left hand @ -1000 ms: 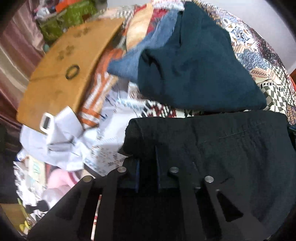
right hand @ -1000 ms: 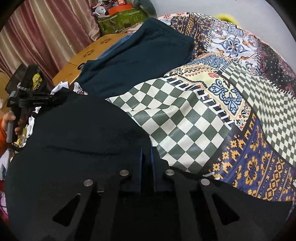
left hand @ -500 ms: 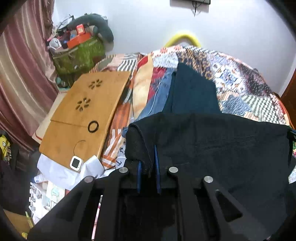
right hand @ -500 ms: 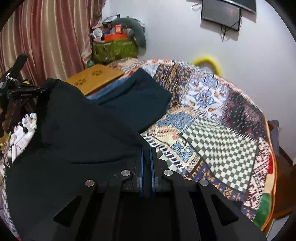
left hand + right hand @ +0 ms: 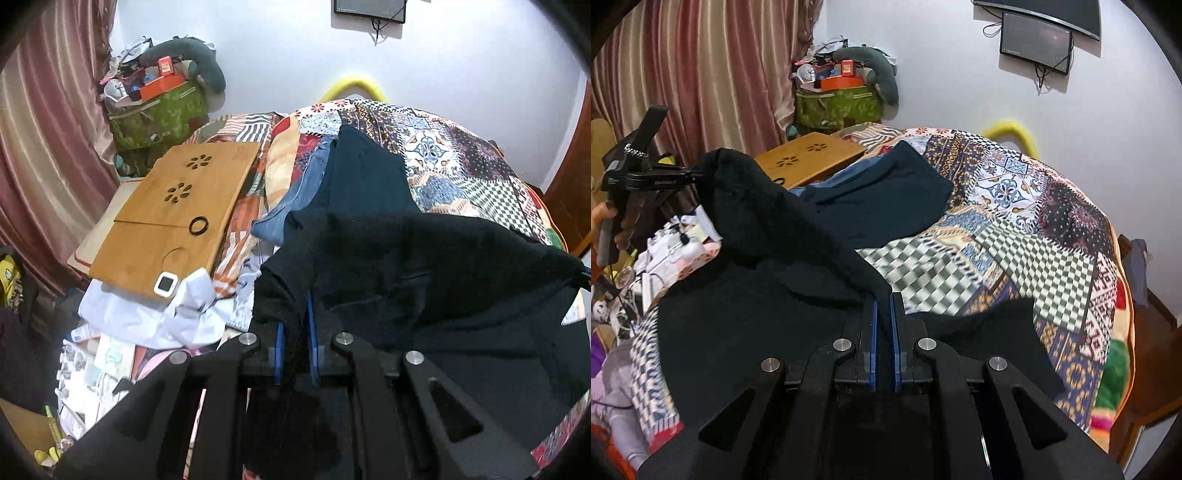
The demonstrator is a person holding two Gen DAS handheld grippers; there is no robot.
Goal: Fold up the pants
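Both grippers have lifted since a second ago: left gripper (image 5: 294,325) and right gripper (image 5: 883,317) jaws each clamped on an edge of the black pants (image 5: 768,295), held stretched above the bed (image 5: 1015,229); no fold visible, folding still ahead.

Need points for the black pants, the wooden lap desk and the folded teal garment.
black pants (image 5: 443,266), left wrist view, on the stretched upper panel.
wooden lap desk (image 5: 162,236), left wrist view, on its bare top.
folded teal garment (image 5: 886,195), right wrist view, on its middle.
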